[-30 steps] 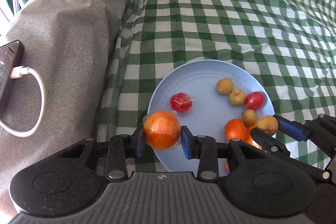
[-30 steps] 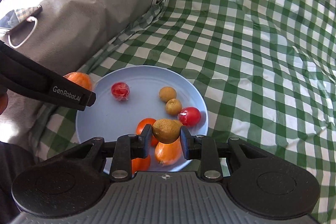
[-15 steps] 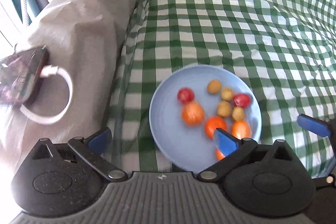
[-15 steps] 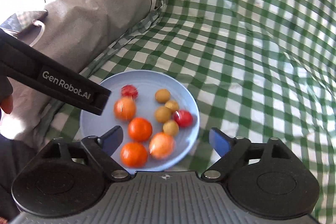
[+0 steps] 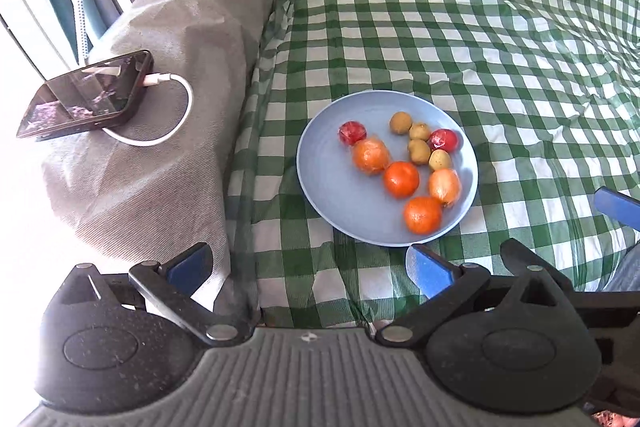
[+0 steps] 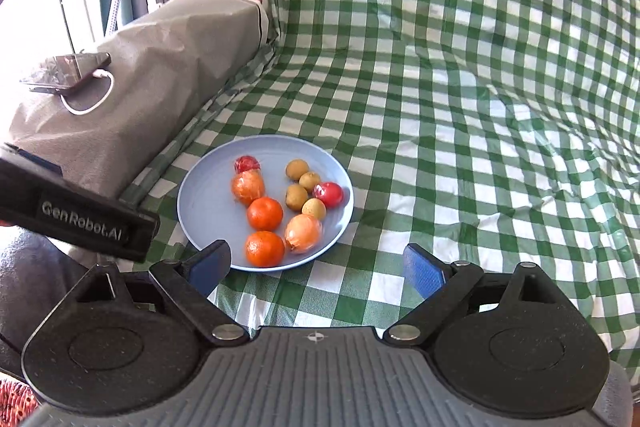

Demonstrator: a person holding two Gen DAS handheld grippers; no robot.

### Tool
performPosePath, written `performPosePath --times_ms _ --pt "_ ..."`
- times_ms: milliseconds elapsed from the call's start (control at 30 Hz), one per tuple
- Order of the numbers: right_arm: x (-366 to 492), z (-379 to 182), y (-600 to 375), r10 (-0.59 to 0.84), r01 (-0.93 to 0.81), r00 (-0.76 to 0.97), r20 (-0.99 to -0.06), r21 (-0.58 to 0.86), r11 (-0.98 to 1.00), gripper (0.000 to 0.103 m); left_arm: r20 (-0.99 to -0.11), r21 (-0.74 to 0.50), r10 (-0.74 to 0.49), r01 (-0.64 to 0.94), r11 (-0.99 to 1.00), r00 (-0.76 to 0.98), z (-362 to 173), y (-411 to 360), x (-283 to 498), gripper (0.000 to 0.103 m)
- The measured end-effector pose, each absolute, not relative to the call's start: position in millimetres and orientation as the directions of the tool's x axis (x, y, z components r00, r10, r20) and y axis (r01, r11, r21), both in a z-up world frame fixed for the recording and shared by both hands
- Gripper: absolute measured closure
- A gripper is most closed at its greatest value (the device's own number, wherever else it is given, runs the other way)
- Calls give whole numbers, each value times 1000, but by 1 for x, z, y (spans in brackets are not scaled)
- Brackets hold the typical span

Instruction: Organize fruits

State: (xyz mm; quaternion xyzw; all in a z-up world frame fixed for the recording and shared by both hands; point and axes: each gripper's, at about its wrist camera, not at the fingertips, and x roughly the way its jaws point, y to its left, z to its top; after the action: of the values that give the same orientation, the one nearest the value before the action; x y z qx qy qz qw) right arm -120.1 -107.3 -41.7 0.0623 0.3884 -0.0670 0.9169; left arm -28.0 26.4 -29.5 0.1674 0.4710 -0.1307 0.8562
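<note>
**Fruit on the plate, both tongs empty**

While hanging above the near edge of the checked cloth (image 5: 460,39), left gripper (image 5: 308,267) noted spread wide, nothing between the blue pads (image 5: 430,269). Right gripper (image 6: 316,263) likewise spread, clear of all fruit, jaws empty. Seen from the right wrist: black body of the left tool at the left edge of frame, above the cloth's left border.

Blue plate (image 5: 332,187) lay on the cloth near its left edge, just beside the grey-covered block (image 5: 160,147). Held on the plate: four oranges (image 5: 401,179), two of them under clear wrap, running from the plate's middle toward its near rim. Four small tan-green fruits (image 5: 419,151) clustered toward the far right rim, touching or nearly so. Two red fruits (image 5: 352,133), one at the far left of the group, one at the right against the tan cluster.

Dark phone (image 5: 86,95) rested on the grey block, white cable (image 5: 176,115) plugged in and looped beside it.
</note>
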Motion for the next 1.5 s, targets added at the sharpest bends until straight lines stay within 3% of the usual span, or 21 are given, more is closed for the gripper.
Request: performPosePath --times_ms 1500 --pt "-137 -29 -99 -99 183 721 -686 51 982 8 -825 210 -54 394 895 562 -20 26 -40 0"
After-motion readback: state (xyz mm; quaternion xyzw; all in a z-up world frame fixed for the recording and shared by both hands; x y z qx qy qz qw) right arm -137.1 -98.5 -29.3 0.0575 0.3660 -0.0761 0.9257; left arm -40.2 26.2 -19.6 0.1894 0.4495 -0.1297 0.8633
